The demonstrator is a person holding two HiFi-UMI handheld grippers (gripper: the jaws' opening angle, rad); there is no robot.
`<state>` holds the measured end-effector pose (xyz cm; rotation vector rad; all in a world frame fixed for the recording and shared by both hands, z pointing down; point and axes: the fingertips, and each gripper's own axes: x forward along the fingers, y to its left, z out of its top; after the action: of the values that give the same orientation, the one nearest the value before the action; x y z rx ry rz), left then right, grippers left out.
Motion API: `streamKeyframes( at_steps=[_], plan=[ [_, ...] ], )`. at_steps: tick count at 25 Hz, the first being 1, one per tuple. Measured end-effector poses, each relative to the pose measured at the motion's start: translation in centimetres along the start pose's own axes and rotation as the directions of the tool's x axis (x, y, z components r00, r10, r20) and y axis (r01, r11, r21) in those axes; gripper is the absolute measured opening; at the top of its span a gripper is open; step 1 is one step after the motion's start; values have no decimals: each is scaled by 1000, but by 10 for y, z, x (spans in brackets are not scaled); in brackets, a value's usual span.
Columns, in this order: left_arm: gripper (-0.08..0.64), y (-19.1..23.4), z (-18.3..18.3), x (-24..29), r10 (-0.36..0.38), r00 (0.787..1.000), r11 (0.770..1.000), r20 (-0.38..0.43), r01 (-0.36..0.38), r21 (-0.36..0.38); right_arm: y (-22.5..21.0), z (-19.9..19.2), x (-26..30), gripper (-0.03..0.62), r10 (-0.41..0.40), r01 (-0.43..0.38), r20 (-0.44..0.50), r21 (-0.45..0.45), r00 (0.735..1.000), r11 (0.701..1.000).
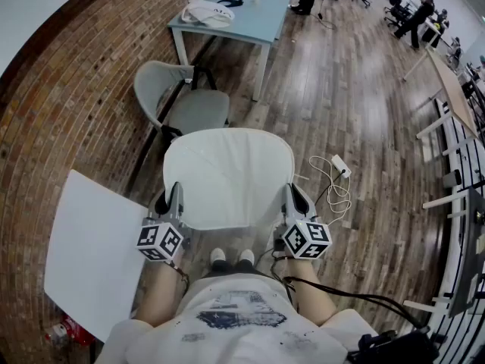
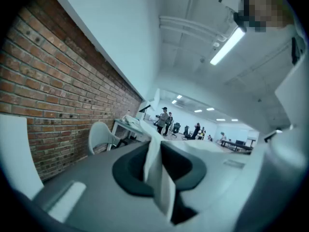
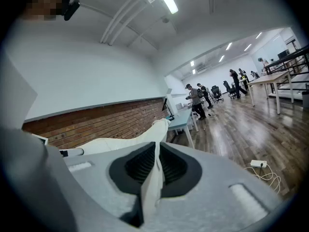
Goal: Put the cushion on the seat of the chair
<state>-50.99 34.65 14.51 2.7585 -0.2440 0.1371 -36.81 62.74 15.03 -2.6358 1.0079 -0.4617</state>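
I hold a white cushion (image 1: pixel 227 177) flat in front of me, above the wooden floor. My left gripper (image 1: pixel 173 203) is shut on its near left edge, and my right gripper (image 1: pixel 292 202) is shut on its near right edge. The left gripper view shows a fold of cushion fabric (image 2: pixel 157 173) pinched between the dark pads; the right gripper view shows the same kind of fold (image 3: pixel 153 178). The grey chair (image 1: pixel 189 105) stands just beyond the cushion, its seat (image 1: pixel 201 112) bare and its back towards the brick wall. The chair (image 2: pixel 99 134) also shows in the left gripper view.
A light blue table (image 1: pixel 235 14) with a white cloth (image 1: pixel 206 12) stands behind the chair. A white board (image 1: pixel 91 256) leans at my left by the brick wall (image 1: pixel 68 89). A power strip (image 1: pixel 339 165) with cable lies on the floor at the right. People stand far back.
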Motion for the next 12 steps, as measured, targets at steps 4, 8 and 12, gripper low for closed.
streamKeyframes(
  at_steps=[4,8,12],
  plan=[
    [38,-4,1,-1,2,1000,1000,5,-2,0,-6,4,-4,25,2,-2,12,8,1000,1000],
    [38,-11,2,-1,1,1000,1000,7,-1,5,-14,7,-9,26,6,-6,16,19,1000,1000],
    [38,-21,1,4,3,1000,1000,4,-3,11,-22,10,-11,26,12,-12,11,17,1000,1000]
  ],
)
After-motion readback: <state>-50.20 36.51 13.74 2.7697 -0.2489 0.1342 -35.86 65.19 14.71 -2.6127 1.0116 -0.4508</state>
